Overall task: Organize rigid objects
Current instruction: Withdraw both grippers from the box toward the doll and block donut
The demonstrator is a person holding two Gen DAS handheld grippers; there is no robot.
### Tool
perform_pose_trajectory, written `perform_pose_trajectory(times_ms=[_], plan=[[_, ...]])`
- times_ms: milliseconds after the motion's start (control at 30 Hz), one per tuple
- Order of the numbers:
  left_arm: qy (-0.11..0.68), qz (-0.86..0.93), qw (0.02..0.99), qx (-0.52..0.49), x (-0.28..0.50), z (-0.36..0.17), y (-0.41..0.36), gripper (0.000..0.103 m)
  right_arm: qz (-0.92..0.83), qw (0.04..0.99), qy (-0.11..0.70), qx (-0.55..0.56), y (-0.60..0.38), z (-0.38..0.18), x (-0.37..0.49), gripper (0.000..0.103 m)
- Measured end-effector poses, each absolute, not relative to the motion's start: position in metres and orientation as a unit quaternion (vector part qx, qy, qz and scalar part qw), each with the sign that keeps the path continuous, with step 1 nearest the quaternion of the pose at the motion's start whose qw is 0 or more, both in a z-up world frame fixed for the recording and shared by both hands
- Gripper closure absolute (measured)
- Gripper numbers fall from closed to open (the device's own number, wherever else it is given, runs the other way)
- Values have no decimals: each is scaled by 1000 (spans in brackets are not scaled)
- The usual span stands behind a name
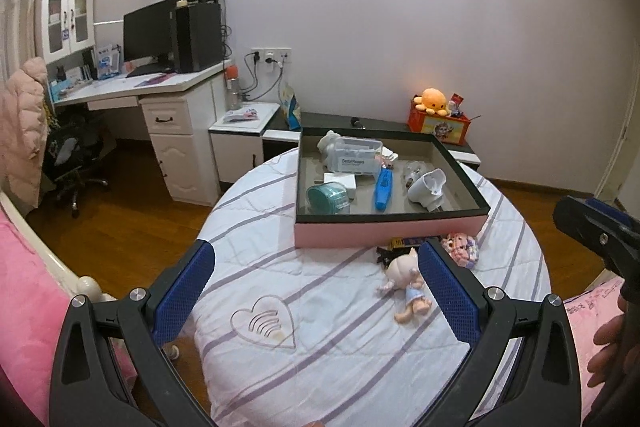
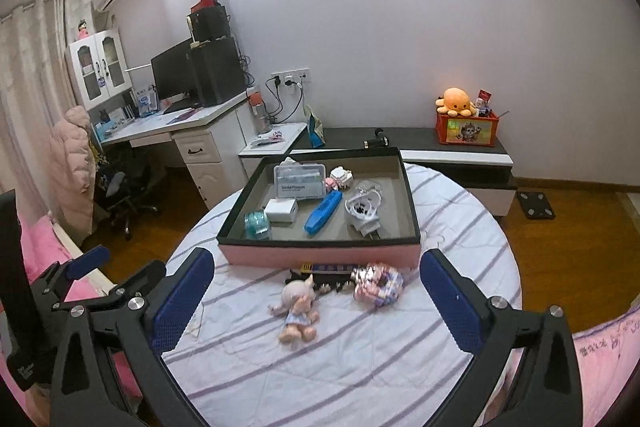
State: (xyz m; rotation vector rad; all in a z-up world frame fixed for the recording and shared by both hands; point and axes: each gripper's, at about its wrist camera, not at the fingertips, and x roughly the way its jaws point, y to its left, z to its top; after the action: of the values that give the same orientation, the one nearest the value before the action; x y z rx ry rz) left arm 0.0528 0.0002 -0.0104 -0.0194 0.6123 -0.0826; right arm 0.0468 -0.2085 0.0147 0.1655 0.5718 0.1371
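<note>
pink box (image 2: 320, 254) at table's far edge; doll (image 2: 297, 311) just before it; left gripper (image 1: 316, 287), right gripper (image 2: 318, 297) both gaping, empty

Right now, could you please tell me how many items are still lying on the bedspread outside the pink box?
4 that I can make out: a small doll, a pink-and-white toy to its right, a black hair clip between them, and a long dark item against the pink box. More may be hidden.

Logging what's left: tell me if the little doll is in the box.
Out. The doll lies on the striped cloth in front of the pink box.
</note>
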Motion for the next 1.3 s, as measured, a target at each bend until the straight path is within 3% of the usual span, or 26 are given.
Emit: perform_pose_trajectory(times_ms=[900, 1300], plan=[[311, -38, 950, -9, 12, -13, 6, 0, 66, 946, 302, 96, -208, -5, 1, 0], [355, -63, 933, -6, 34, -48, -19, 0, 31, 937, 333, 103, -233, -30, 21, 0]])
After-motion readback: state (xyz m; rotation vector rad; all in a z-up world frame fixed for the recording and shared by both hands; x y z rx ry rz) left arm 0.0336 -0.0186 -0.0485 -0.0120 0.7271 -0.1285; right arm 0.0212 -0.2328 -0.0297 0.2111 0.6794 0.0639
